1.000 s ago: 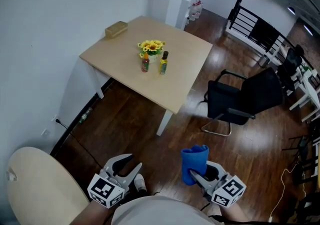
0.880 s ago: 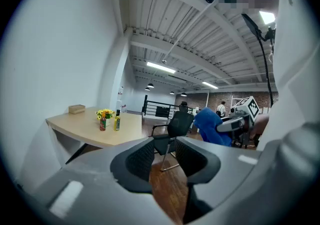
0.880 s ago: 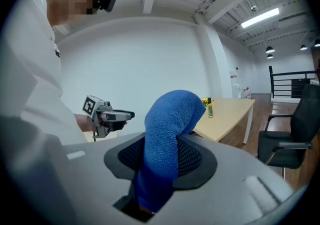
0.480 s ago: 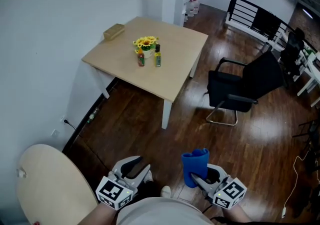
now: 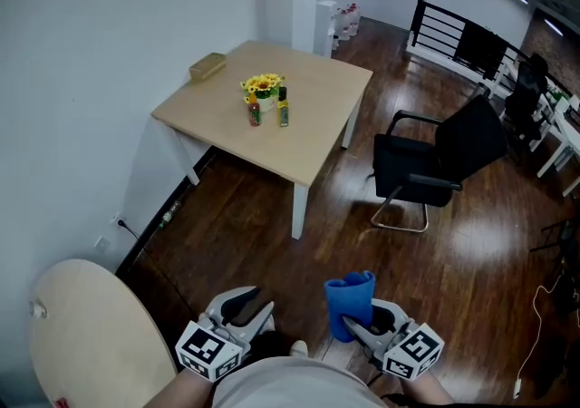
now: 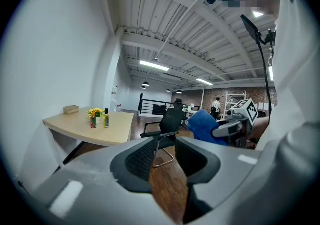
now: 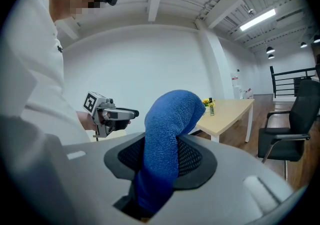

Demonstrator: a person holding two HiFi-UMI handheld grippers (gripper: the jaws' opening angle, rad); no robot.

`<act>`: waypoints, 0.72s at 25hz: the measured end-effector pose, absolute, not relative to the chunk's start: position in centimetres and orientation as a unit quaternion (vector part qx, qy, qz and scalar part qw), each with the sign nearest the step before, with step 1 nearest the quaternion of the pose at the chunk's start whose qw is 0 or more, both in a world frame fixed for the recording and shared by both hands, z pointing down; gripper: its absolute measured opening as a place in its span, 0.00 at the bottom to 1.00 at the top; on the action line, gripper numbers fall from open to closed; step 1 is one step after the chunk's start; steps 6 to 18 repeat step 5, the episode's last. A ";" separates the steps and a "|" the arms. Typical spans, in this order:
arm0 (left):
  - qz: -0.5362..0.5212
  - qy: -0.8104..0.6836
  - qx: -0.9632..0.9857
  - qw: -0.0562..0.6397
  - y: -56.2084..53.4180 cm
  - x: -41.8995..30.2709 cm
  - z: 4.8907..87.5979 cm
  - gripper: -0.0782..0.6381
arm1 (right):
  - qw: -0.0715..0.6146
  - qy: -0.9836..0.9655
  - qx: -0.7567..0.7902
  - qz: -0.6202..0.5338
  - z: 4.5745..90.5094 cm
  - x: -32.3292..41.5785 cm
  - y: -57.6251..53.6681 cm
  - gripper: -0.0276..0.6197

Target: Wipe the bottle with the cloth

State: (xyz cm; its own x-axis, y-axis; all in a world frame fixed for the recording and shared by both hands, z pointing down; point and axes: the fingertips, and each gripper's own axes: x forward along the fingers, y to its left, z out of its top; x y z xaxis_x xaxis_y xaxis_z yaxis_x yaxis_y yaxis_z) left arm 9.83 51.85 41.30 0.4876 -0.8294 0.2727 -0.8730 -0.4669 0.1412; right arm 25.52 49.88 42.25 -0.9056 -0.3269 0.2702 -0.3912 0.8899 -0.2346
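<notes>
Two small bottles stand far off on the light wooden table (image 5: 317, 139): a yellow-green one with a dark cap (image 5: 284, 111) and a red one (image 5: 255, 114), both beside a pot of yellow flowers (image 5: 263, 86). My right gripper (image 5: 355, 329) is low and close to my body, shut on a blue cloth (image 5: 348, 305) that sticks up between its jaws (image 7: 169, 134). My left gripper (image 5: 246, 306) is beside it, open and holding nothing (image 6: 165, 155). Both grippers are far from the table.
A small tan box (image 5: 208, 65) lies at the table's far corner by the white wall. A black office chair (image 5: 435, 166) stands right of the table on dark wood flooring. A round pale tabletop (image 5: 82, 334) is at my lower left. A black railing (image 5: 462, 39) runs at the back.
The view has shifted, so the table and bottles now look slightly smaller and farther. Both grippers stay low near my body, the right still holding the cloth.
</notes>
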 end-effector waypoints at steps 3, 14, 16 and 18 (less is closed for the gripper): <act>0.083 -0.496 0.854 0.134 52.1 10.1 41.6 0.31 | 0.114 -0.965 0.186 0.143 42.3 25.7 50.6 0.28; 0.083 -0.492 0.856 0.135 52.3 10.4 41.7 0.31 | 0.115 -0.965 0.187 0.143 42.4 26.0 51.0 0.28; 0.083 -0.492 0.856 0.135 52.3 10.4 41.7 0.31 | 0.115 -0.965 0.187 0.143 42.4 26.0 51.0 0.28; 0.083 -0.492 0.856 0.135 52.3 10.4 41.7 0.31 | 0.115 -0.965 0.187 0.143 42.4 26.0 51.0 0.28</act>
